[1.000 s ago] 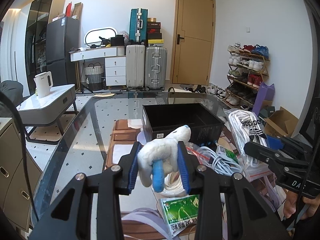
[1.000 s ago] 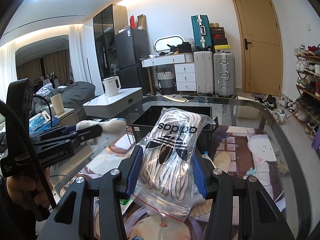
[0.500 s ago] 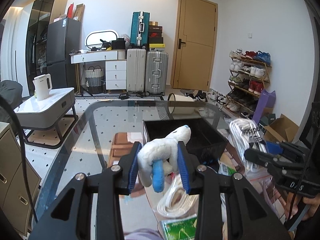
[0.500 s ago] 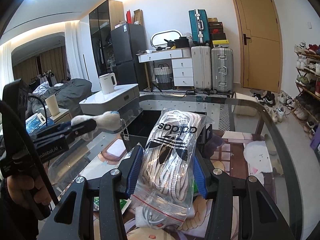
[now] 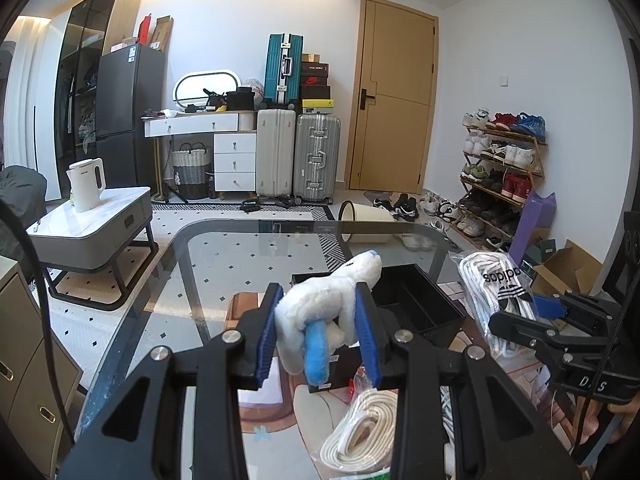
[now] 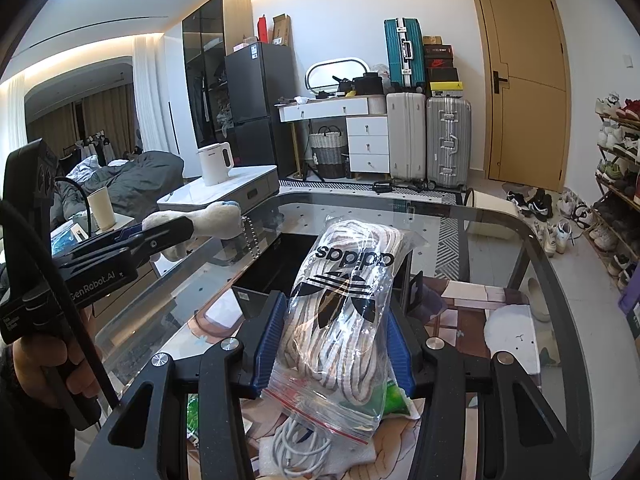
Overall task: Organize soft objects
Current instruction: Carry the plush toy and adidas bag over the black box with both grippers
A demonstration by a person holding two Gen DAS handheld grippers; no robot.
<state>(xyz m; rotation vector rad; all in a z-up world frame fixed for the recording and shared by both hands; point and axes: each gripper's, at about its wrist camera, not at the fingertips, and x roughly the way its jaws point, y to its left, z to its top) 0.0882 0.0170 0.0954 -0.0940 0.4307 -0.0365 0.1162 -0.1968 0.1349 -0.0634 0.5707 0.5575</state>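
Two loads ride above the table: left tongs pinch a plush, right tongs clamp a laces bag. Clear the box rim (it looks low), then release over its open middle.

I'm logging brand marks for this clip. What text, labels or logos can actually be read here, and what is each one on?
"adidas" with the trefoil logo, seen upside down: on the clear zip bag of white laces held in the right gripper.
"GenRobot.AI": on the side of the left gripper.
"D" and "S": white letters on the right gripper's body.
Labels on the black box, the stacked shoe boxes and the green packet: too small to read.
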